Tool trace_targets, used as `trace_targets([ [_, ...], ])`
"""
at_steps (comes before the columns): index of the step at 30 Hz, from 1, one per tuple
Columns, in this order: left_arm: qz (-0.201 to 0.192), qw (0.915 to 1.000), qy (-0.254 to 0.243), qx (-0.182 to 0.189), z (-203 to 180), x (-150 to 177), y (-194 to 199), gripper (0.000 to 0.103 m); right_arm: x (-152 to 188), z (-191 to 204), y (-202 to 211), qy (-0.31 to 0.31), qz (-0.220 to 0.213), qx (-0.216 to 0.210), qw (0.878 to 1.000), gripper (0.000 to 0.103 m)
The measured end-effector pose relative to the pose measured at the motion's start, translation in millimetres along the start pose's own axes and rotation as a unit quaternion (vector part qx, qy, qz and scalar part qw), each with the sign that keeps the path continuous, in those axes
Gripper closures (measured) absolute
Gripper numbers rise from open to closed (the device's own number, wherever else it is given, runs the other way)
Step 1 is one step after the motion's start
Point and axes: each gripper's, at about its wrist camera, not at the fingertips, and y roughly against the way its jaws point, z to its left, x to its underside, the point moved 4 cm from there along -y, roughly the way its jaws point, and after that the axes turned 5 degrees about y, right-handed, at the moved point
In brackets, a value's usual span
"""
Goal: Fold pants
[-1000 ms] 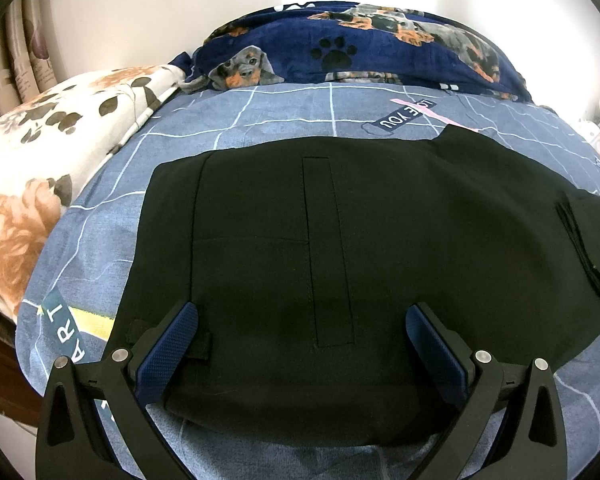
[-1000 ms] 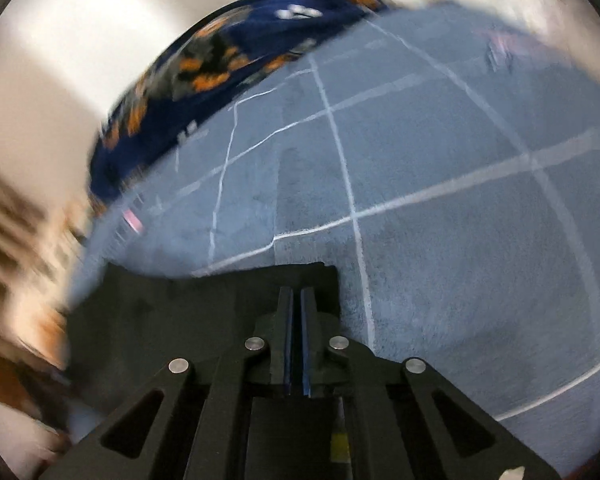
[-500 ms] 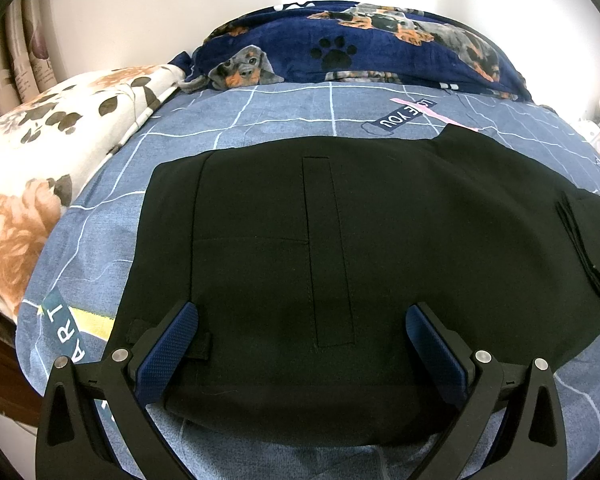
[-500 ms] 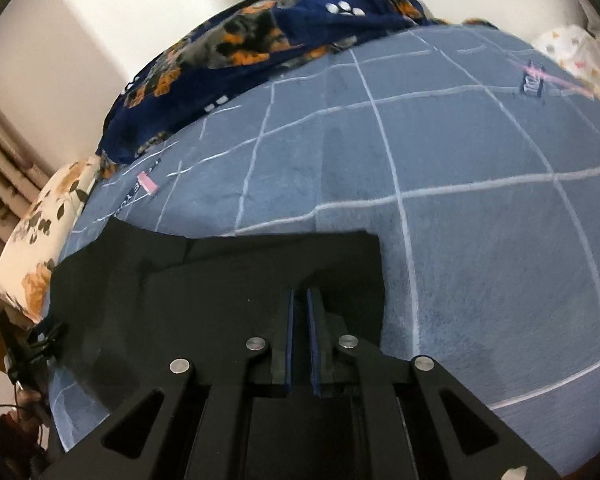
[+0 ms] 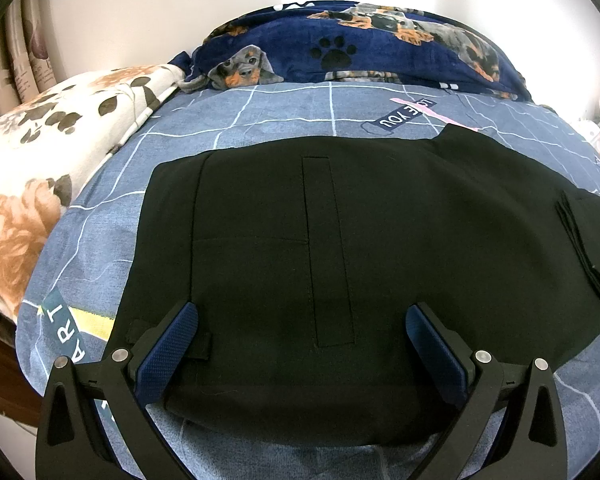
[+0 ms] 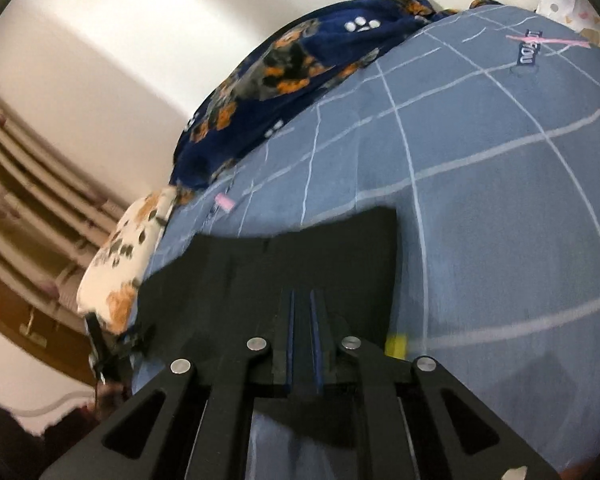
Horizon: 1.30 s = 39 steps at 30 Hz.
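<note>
The left gripper [image 5: 300,340] was spread wide, its two blue-padded fingers [image 5: 168,352] resting on the near end of the black pants [image 5: 380,220] and gripping nothing. The pants stretched flat ahead of it across a blue grid-patterned bedsheet [image 5: 260,108], a long stitched pocket strip running straight out between the fingers. Beyond the cloth's far edge lay a navy dog-print blanket [image 5: 380,48]; a floral pillow [image 5: 60,140] sat off to the gripper's left.

The right gripper [image 6: 302,344] was drawn nearly together, a slim gap showing between its blue pads, with an edge of the pants [image 6: 320,256] lying between and under its fingers; a firm pinch could not be confirmed. Dark cloth spread ahead and to its left, bare bedsheet [image 6: 500,220] to its right, the blanket [image 6: 292,80] farther out against the wall.
</note>
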Motion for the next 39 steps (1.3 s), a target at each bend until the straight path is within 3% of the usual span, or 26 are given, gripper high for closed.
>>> trace_targets([
  [5, 0.000, 1.0000, 0.000, 0.000, -1.7, 0.6, 0.6, 0.000, 32.4, -1.0, -7.3, 0.028, 0.036, 0.021, 0.999, 0.095],
  [6, 0.000, 1.0000, 0.000, 0.000, -0.6, 0.3, 0.3, 0.000, 35.6, -3.6, -10.4, 0.031, 0.040, 0.032, 0.998, 0.102],
  [14, 0.009, 1.0000, -0.001, 0.002, -1.2, -3.6, 4.7, 0.000, 32.9, -1.8, -10.0, 0.047, 0.045, 0.051, 0.997, 0.102],
  [15, 0.007, 1.0000, -0.002, 0.003, 0.1, -8.3, 10.6, 0.000, 28.9, 3.2, -6.6, 0.049, 0.043, 0.049, 0.997, 0.094],
  [20, -0.026, 0.9988, 0.012, 0.040, 16.5, -43.1, 51.9, 0.000, 2.6, 51.4, 14.4, 0.094, 0.012, 0.032, 0.995, 0.094],
  [22, -0.016, 0.9988, 0.029, 0.036, 32.4, -53.4, 55.3, 0.000, -7.6, 74.8, 16.5, 0.107, 0.003, 0.019, 0.994, 0.093],
  [24, 0.018, 0.9958, 0.074, 0.052, 65.2, -58.0, 49.9, 0.000, -13.4, 92.7, 13.8, 0.107, -0.002, 0.000, 0.994, 0.090],
  [25, 0.031, 0.9926, 0.097, 0.066, 79.2, -57.1, 46.5, 0.001, -15.1, 101.9, 10.8, 0.103, -0.003, -0.012, 0.995, 0.085],
  [27, 0.057, 0.9781, 0.171, 0.103, 123.0, -52.2, 34.9, 0.003, -14.0, 120.4, 1.8, 0.096, 0.000, -0.042, 0.995, 0.077],
  [29, 0.080, 0.9593, 0.235, 0.134, 154.8, -39.8, 23.1, 0.014, -8.7, 137.6, -9.3, 0.098, 0.010, -0.062, 0.993, 0.076],
  [31, 0.104, 0.9422, 0.279, 0.153, 173.8, -25.9, 12.3, 0.034, 1.3, 152.8, -23.3, 0.111, 0.031, -0.073, 0.991, 0.076],
  [33, 0.115, 0.9238, 0.317, 0.182, 192.9, -14.8, 2.6, 0.035, 10.7, 161.6, -35.7, 0.127, 0.049, -0.065, 0.988, 0.076],
  [35, 0.110, 0.9153, 0.328, 0.205, 199.2, -9.6, 1.4, 0.035, 17.3, 164.3, -45.3, 0.136, 0.065, -0.058, 0.987, 0.076],
  [37, 0.110, 0.9121, 0.322, 0.229, 200.4, -11.0, 0.3, 0.035, 20.4, 162.5, -50.7, 0.128, 0.071, -0.057, 0.988, 0.076],
  [39, 0.128, 0.9007, 0.324, 0.259, 196.1, -10.1, -4.8, 0.035, 20.7, 155.9, -54.0, 0.110, 0.073, -0.059, 0.990, 0.076],
])
